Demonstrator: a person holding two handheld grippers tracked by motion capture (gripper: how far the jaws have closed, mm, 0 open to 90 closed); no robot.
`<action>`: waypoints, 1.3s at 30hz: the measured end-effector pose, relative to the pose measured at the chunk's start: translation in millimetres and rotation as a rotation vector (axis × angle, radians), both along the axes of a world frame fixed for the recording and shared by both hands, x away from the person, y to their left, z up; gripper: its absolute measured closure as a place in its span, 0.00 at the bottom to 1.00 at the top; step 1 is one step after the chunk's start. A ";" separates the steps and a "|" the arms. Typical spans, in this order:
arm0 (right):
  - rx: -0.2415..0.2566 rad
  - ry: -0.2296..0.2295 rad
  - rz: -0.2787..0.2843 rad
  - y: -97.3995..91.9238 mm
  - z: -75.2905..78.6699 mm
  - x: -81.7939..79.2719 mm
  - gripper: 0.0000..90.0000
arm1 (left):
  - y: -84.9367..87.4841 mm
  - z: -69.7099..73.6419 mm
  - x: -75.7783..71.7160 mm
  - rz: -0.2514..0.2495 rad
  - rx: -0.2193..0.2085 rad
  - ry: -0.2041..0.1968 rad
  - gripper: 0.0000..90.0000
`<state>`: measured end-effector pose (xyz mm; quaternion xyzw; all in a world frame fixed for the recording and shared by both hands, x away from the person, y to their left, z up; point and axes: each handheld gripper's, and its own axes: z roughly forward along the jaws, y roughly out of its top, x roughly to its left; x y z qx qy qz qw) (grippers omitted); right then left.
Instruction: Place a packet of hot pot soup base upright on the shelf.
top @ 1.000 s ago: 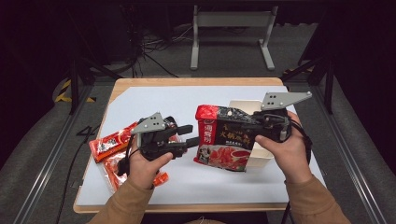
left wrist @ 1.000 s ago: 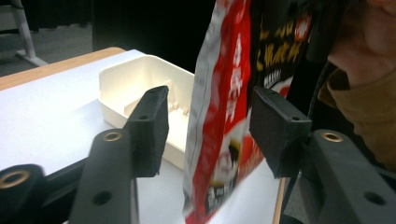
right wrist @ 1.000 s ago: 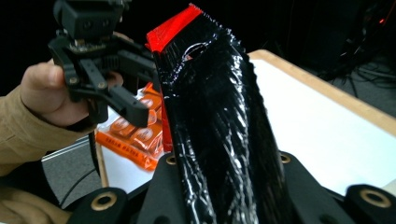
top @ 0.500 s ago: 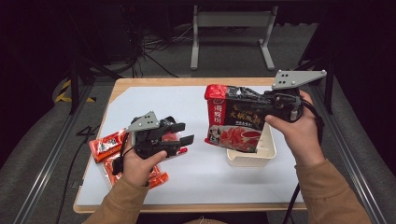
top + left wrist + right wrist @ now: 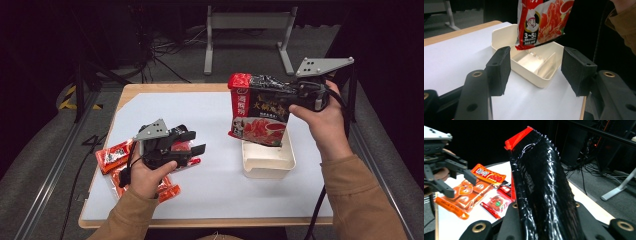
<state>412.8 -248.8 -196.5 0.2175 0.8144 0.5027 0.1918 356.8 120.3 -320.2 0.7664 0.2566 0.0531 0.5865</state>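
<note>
Glossy crinkled pouch (image 5: 260, 112) lifted above cream plastic tray (image 5: 267, 160), pinched by right claw (image 5: 295, 97), left claw (image 5: 192, 142) spreading, empty.

The surface (image 5: 215, 195) carries a white sheet; on it lie red sachets (image 5: 114, 156) at left and a cream tray (image 5: 269, 161) at right.

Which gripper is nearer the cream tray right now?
Right. The right gripper holds the big sauce pouch directly above the cream tray, the pouch's lower edge near its rim. The left gripper sits empty off to the tray's left, by the small packets.
</note>
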 end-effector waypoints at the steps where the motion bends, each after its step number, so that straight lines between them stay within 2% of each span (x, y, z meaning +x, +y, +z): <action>1: -0.001 0.000 -0.005 -1.7 0.3 2.2 0.86 | 0.1 -0.1 0.1 0.000 0.001 0.001 0.46; 11: 0.003 -0.021 -0.039 -16.7 1.8 24.0 0.86 | 0.5 -1.1 1.1 0.012 0.010 0.001 0.45; 14: 0.001 -0.034 -0.050 -19.8 0.3 30.4 0.86 | 1.1 -1.2 1.8 0.014 0.016 -0.005 0.45; 21: -0.007 -0.082 -0.060 -25.9 -3.5 43.4 0.86 | 0.6 -2.2 1.8 0.014 0.018 0.006 0.44; 26: -0.013 -0.071 -0.077 -30.1 -7.8 53.3 0.86 | 0.9 -2.2 1.6 0.017 0.017 0.009 0.44; 34: -0.013 -0.100 -0.062 -33.9 -19.7 67.9 0.86 | 1.2 -2.2 1.2 0.019 0.019 0.009 0.45; 39: -0.005 -0.082 -0.062 -36.5 -28.6 76.6 0.86 | 2.0 -2.2 1.3 0.022 0.018 0.009 0.45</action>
